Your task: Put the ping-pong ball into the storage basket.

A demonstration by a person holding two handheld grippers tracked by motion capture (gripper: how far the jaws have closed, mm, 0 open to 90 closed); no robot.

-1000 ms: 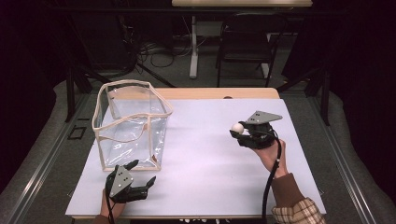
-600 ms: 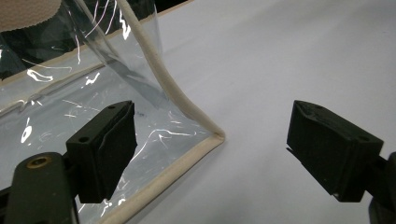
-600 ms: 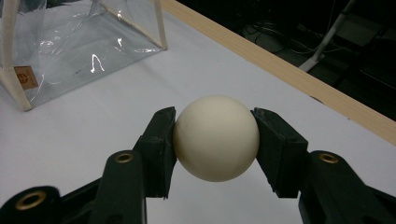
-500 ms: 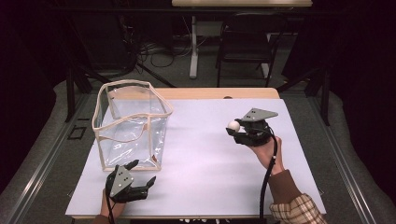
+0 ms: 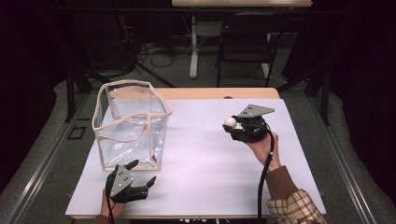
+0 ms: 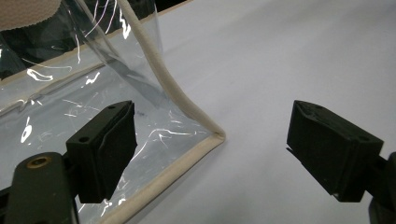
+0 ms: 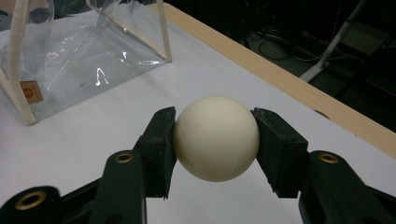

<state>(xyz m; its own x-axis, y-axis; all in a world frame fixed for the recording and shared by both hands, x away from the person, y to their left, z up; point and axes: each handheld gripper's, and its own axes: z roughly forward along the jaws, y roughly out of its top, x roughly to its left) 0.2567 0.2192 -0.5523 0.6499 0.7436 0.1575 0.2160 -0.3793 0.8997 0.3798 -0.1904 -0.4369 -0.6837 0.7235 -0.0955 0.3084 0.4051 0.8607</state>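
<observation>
- We see a cream-white ball.
- We note the clear plastic bag, beige-trimmed.
- We see black grippers, a white table cover, a plaid sleeve.

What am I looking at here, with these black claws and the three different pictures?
No robot: a person holds a hand tool with a two-jaw claw in each hand. One camera looks down on the table from above; the other two ride on the claws and look along their jaws. On the white table stands a clear plastic bag with cream edging. The right claw is shut on a cream ball, held above the table. The left claw is open, its jaws on either side of the bag's bottom corner without gripping it.
</observation>
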